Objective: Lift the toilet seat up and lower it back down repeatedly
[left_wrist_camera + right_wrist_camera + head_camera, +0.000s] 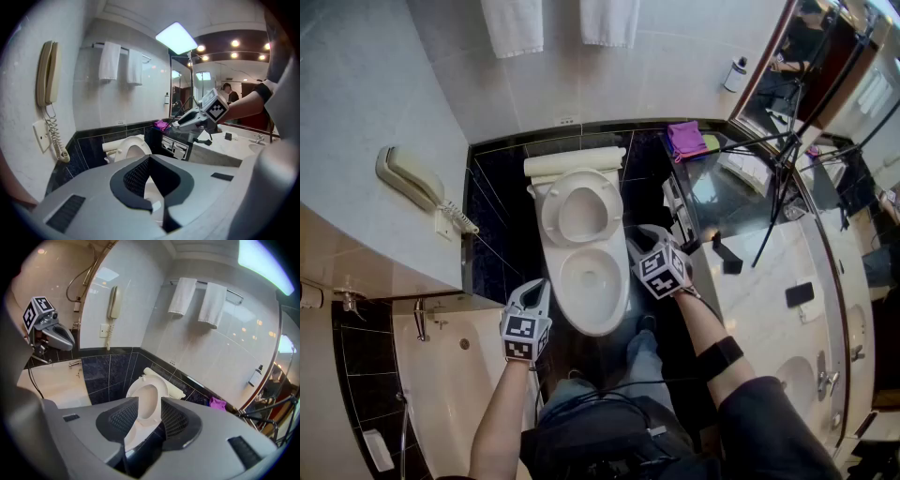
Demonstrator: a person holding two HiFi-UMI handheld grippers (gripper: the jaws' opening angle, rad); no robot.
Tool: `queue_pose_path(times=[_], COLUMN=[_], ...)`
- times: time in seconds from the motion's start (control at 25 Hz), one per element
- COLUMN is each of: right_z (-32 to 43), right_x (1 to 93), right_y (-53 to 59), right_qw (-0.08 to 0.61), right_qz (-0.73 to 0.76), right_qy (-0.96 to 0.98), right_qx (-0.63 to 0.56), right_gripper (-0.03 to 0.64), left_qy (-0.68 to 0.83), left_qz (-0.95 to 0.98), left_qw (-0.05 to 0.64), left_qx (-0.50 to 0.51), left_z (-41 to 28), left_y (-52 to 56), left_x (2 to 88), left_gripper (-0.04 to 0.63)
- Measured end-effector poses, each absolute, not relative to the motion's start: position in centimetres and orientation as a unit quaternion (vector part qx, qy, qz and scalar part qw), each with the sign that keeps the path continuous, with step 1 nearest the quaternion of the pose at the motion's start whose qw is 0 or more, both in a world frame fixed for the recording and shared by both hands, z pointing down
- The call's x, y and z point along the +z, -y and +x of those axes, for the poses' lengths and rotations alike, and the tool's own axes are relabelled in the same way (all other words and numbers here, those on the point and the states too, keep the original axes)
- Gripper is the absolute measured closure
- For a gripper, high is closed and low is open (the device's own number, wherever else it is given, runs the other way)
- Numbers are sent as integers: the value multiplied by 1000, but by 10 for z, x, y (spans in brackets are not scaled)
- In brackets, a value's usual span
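The white toilet seat stands raised and leans back against the tank, which leaves the bowl uncovered. The seat also shows upright in the left gripper view and in the right gripper view. My right gripper hangs just right of the raised seat, and its jaws stand apart with nothing between them. My left gripper is at the bowl's front left, clear of the rim, with its tips together and empty.
A wall phone hangs at the left above the bathtub. The vanity counter runs along the right, with a purple cloth at its far end and a tripod over it. Two towels hang behind.
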State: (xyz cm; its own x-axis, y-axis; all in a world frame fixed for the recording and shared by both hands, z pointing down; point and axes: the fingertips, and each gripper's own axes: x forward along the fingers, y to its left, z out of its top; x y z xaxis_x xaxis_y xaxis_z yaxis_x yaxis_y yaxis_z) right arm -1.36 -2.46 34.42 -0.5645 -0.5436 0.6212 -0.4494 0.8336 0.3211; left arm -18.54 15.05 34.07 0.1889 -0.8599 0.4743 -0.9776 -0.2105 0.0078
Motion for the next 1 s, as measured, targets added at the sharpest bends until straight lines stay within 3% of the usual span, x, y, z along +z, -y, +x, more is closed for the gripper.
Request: queue_pose_path(times=[0.12, 0.36, 0.92, 1.0], right_z=[-35, -72, -142, -147], right_x=[360, 398, 502, 515], right_y=[72, 166, 276, 283], right_qw=[379, 393, 410, 410], right_qz=[266, 230, 175, 170], right_qy=[881, 880, 882, 882], right_qx=[-95, -135, -155, -160], right_gripper=[404, 387, 390, 425], left_qy=[621, 645, 677, 679], left_qz=[743, 716, 677, 674], left_qw=[157, 185, 212, 215], left_qx=[193, 192, 195, 198], left_z=[-186, -170, -168, -169], left_y=[-126, -73, 23, 28], left_x=[353, 384, 444, 452], left_gripper=[595, 595, 595, 595])
